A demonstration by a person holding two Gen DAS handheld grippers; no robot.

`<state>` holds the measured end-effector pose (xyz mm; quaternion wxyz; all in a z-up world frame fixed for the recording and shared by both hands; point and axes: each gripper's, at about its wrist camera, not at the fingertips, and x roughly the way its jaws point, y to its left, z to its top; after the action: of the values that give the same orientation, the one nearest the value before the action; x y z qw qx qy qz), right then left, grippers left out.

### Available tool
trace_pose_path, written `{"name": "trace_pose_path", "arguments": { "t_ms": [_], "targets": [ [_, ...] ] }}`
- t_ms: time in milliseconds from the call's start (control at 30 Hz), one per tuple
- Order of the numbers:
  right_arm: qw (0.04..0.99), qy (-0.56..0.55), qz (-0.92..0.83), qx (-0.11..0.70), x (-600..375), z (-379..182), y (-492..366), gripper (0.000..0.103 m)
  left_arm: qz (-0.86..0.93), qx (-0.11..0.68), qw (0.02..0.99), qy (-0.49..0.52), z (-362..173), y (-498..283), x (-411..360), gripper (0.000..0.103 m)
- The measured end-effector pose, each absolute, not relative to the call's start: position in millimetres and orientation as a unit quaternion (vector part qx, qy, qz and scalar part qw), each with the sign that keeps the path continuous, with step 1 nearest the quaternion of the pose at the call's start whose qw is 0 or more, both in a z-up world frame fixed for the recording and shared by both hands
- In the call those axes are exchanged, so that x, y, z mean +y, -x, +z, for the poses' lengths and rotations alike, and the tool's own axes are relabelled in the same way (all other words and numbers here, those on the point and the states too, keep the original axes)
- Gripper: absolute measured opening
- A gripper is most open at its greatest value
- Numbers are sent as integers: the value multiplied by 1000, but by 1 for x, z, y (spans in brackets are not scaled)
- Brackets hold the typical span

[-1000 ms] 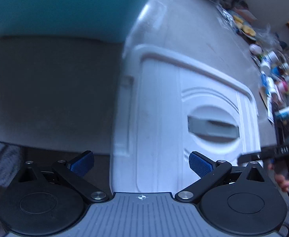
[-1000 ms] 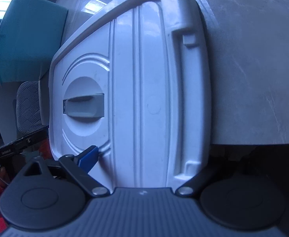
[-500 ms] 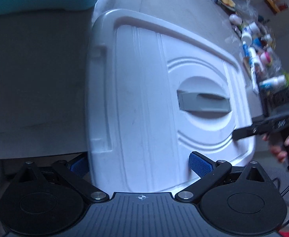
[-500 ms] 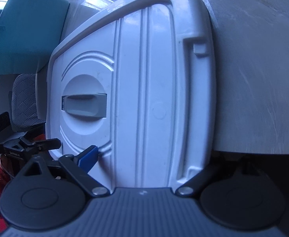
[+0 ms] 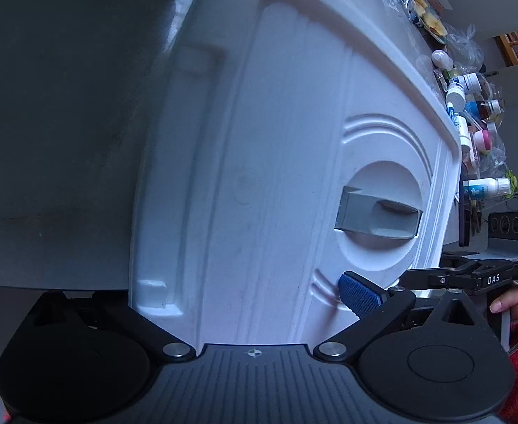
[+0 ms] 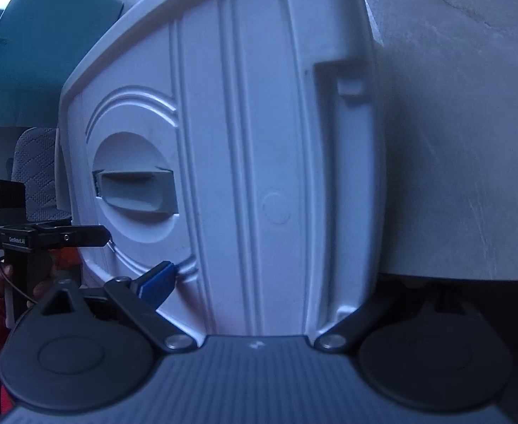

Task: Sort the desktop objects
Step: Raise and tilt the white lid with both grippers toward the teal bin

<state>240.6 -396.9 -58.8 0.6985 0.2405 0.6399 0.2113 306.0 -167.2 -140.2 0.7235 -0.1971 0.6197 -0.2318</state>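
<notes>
A white plastic box lid (image 5: 266, 162) with a grey handle (image 5: 379, 217) fills both views; in the right wrist view the lid (image 6: 244, 162) and its handle (image 6: 135, 190) show from the opposite side. My left gripper (image 5: 244, 300) straddles the lid's near edge, one blue pad (image 5: 359, 298) on top, the other finger hidden under the lid. My right gripper (image 6: 259, 293) straddles the opposite edge, blue pad (image 6: 158, 282) on top, other finger hidden below. Each gripper appears shut on the lid.
A grey table top (image 5: 57, 123) lies under and beside the lid. Several bottles and bags (image 5: 471, 113) crowd the far right. A teal bin (image 6: 39, 56) stands behind the lid. The other hand-held gripper (image 5: 478, 275) shows at the lid's edge.
The left gripper has slid further onto the lid, whose edge now sits between its fingers. The lid has tilted and come closer in both views.
</notes>
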Motion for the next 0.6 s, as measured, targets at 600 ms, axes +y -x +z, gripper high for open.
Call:
{"name": "trace_pose_path", "arguments": {
  "t_ms": [600],
  "targets": [
    [739,-246,216,589,-389,-18,-201,96,-216,571,772,177,-90,-263,-129,102]
  ]
}}
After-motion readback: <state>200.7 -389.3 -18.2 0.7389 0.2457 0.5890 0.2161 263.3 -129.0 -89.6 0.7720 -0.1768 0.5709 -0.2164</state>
